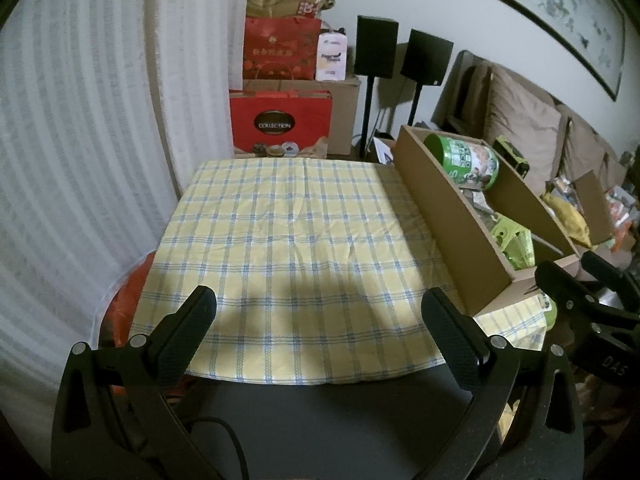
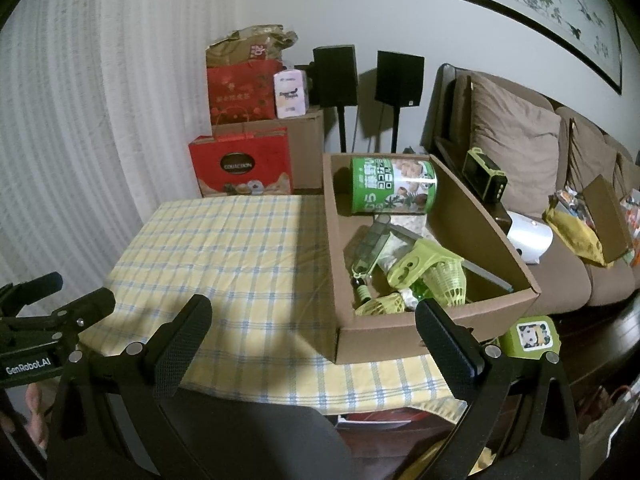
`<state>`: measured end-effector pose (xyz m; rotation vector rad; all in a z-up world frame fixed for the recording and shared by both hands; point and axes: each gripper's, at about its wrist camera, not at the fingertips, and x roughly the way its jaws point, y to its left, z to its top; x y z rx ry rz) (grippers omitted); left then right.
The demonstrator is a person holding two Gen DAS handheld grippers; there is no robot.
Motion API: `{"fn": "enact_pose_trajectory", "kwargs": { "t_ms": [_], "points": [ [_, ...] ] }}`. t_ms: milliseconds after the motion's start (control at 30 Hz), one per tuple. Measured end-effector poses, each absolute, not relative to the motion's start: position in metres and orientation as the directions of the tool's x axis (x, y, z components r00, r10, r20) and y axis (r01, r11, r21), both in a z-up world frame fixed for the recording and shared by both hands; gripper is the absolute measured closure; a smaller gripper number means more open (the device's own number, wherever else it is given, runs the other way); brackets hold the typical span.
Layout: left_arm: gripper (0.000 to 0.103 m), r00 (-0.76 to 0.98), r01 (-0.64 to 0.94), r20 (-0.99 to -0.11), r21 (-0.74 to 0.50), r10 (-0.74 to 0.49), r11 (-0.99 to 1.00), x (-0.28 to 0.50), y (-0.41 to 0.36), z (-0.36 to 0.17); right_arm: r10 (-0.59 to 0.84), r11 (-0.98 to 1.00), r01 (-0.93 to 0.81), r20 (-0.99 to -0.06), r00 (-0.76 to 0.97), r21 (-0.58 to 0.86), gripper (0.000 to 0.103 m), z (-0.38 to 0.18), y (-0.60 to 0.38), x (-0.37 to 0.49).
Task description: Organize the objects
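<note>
A brown cardboard box stands on the right side of a yellow-and-blue checked tablecloth. Inside lie a green can, a clear green case, a lime plastic piece and yellow-green shuttlecocks. In the left wrist view the box and the can sit at the right. My left gripper is open and empty above the cloth's near edge. My right gripper is open and empty in front of the box's near wall.
A small green box with a cartoon label sits at the table's right near corner. Red gift bags, cardboard boxes and two black speakers stand behind. A brown sofa with cushions and clutter is on the right. A white curtain hangs left.
</note>
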<state>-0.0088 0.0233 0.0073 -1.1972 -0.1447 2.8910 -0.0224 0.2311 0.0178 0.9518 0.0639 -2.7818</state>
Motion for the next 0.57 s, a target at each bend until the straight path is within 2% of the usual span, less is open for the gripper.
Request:
{"fn": "enact_pose_trajectory", "kwargs": {
  "t_ms": [567],
  "points": [
    [0.0, -0.709, 0.026, -0.704, -0.082, 0.039, -0.996, -0.0097, 0.0239, 0.0062, -0.172, -0.98, 0.197, -0.614, -0.77, 0.027, 0.001, 0.0153, 0.2306, -0.0219]
  ]
}}
